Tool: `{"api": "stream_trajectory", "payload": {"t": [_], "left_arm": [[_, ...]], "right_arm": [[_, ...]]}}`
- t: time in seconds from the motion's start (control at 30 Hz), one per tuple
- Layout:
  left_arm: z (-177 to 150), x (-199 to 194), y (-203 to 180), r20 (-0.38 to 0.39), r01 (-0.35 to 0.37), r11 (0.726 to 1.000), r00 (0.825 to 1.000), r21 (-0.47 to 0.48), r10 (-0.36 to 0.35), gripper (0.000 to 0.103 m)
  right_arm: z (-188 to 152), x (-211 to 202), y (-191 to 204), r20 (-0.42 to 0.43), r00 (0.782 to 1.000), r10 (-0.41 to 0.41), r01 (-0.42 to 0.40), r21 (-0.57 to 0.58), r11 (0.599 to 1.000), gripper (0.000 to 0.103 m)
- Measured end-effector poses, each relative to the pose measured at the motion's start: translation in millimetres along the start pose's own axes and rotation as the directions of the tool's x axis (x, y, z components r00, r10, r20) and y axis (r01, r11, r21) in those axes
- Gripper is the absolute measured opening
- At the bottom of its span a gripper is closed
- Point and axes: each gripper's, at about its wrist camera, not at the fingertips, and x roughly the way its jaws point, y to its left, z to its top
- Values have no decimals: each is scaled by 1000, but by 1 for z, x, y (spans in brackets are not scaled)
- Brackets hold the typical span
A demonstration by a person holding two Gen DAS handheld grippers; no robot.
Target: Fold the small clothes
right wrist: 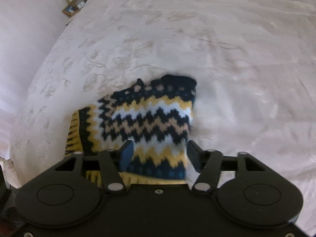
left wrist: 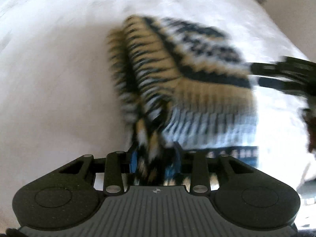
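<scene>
A small knitted sweater [right wrist: 146, 118] with navy, yellow, white and tan zigzag bands lies partly lifted on a white bedspread [right wrist: 227, 59]. In the left wrist view the sweater [left wrist: 177, 69] is blurred, and a bunched fold of it runs down between the blue pads [left wrist: 132, 160] of my left gripper [left wrist: 155, 152], which is shut on it. My right gripper [right wrist: 161, 146] stands open around the sweater's near end; its left pad [right wrist: 126, 156] lies against the knit, while a strip of white shows before the right finger. The right gripper's dark fingers [left wrist: 276, 73] also show at the sweater's right edge.
The patterned white bedspread [left wrist: 49, 79] spreads wide on all sides of the sweater. A small wooden shelf [right wrist: 77, 4] with little items sits at the far left past the bed's edge, beside a pale wall [right wrist: 23, 39].
</scene>
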Motion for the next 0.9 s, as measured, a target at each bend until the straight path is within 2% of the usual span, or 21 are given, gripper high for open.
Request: {"api": "stream_trajectory", "payload": {"t": [0.07,0.17,0.23,0.37,0.53,0.67,0.77,0.83,0.9], "left_arm": [[-12,-1,10,16,-20,997,1000,-69,21,37],[-25,-13,5,47,-48,993,997,-107,54,39],[-31,-31,-5,82,-67,991,994,-115,76,38],[-30,-73,-32,184,-88,994,978,-59,97,38],[3,-86,-70,277,-93,995,958,34,80,39],[40,-63,-87,291,-100,993,953,55,80,39],[54,-46,-82,282,-130,989,954,69,105,39],[61,-31,-75,255,-157,985,958,76,133,39],[64,-12,-63,175,-216,973,964,81,199,39]], "right_arm": [[-5,-7,-5,12,1000,5,-5,-12,1000,78],[-9,-14,-10,19,1000,3,-2,-34,999,79],[-14,-19,-14,21,1000,2,-1,-39,999,84],[-23,-30,-23,32,999,0,1,-30,1000,89],[-28,-35,-29,41,999,10,-9,-11,1000,90],[-29,-33,-30,36,999,8,-9,7,1000,91],[-28,-32,-28,38,999,4,-4,16,1000,91],[-28,-31,-26,36,999,-3,2,20,1000,92],[-26,-28,-24,33,999,-11,10,25,1000,93]]}}
